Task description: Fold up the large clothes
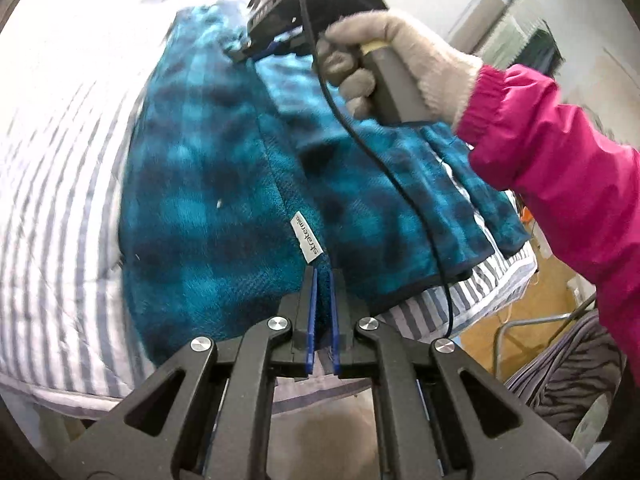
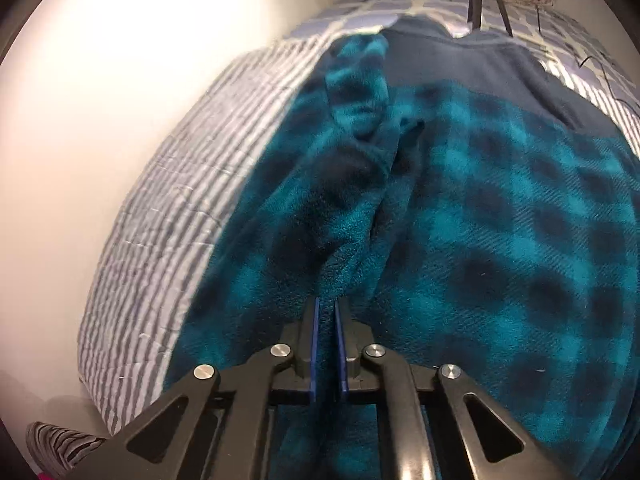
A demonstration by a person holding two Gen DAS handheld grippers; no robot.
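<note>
I've got both grippers clamped on the fleece jacket (image 1: 208, 184), a teal and navy plaid thing spread across the striped bedspread (image 1: 60, 152).

Left gripper (image 1: 323, 276): the 2 blue fingers (image 1: 311, 300) are pinched nearly together with a ridge of fleece squeezed between them, right at the hem. The white label (image 1: 305, 238) sits just ahead of the fingertips, slightly to their left.

Right gripper (image 2: 325, 308): same story, fingers all but closed, a fold of fleece bunched up between the pads. In the left wrist view I see that gripper far ahead of my left fingers, biting the jacket's far end, with the gloved hand (image 1: 384, 60) and pink sleeve (image 1: 560, 168) behind it and its cable trailing over the fabric. Ahead of the right fingers the fabric heaps into a loose twisted ridge, maybe a sleeve, can't tell; the navy collar band (image 2: 460, 60) lies beyond that.

Handling call: it's soft, thick, floppy, no stiffness at all, so it'll sag and drape between the 2 grips. Light enough, and the pile is grippy, so slip looks unlikely. Thin pinches could pull only 1 layer though. Best hold is on seams and hems, where the fabric is doubled, with both grips kept taut so the fold line stays straight.
</note>
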